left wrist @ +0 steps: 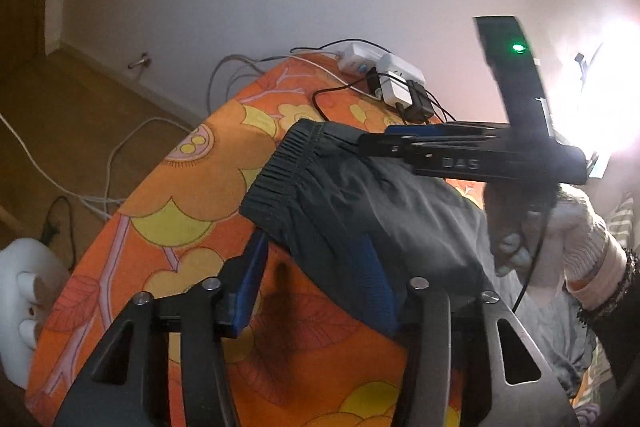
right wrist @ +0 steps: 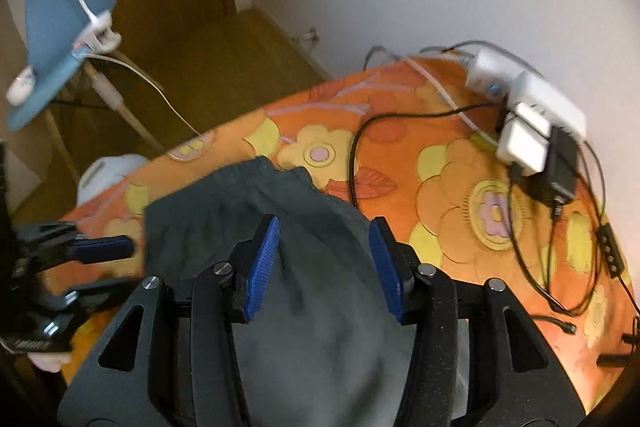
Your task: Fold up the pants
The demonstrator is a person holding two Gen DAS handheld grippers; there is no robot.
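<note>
Item: dark grey pants (left wrist: 360,211), lying on an orange flowered cloth (left wrist: 192,187) that covers the work surface; the elastic waistband (left wrist: 280,167) sits centre frame in the left wrist view, and the garment runs from there to the lower right. In the right wrist view the pants (right wrist: 312,267) fill the lower centre, waistband toward the upper left. Left gripper (left wrist: 316,291): blue-padded jaws partly apart, nothing pinched; the left pad stands over bare cloth just beside the garment's edge, the right pad over the fabric, and whether that pad touches it cannot be told. Seen also at the left edge of the right wrist view (right wrist: 104,251), beside the waistband. Right gripper (right wrist: 324,263): jaws partly apart, straddling a stretch of pants fabric between the pads without pressing on it. From the left wrist view it (left wrist: 404,139) reaches in from the right, over the far corner of the waistband, held by a gloved hand (left wrist: 552,227). Accessories: white power strip with plugged adapters (right wrist: 528,115) and black cables at the far right of the cloth, against the white wall; blue chair (right wrist: 60,27) at upper left on the wooden floor.
</note>
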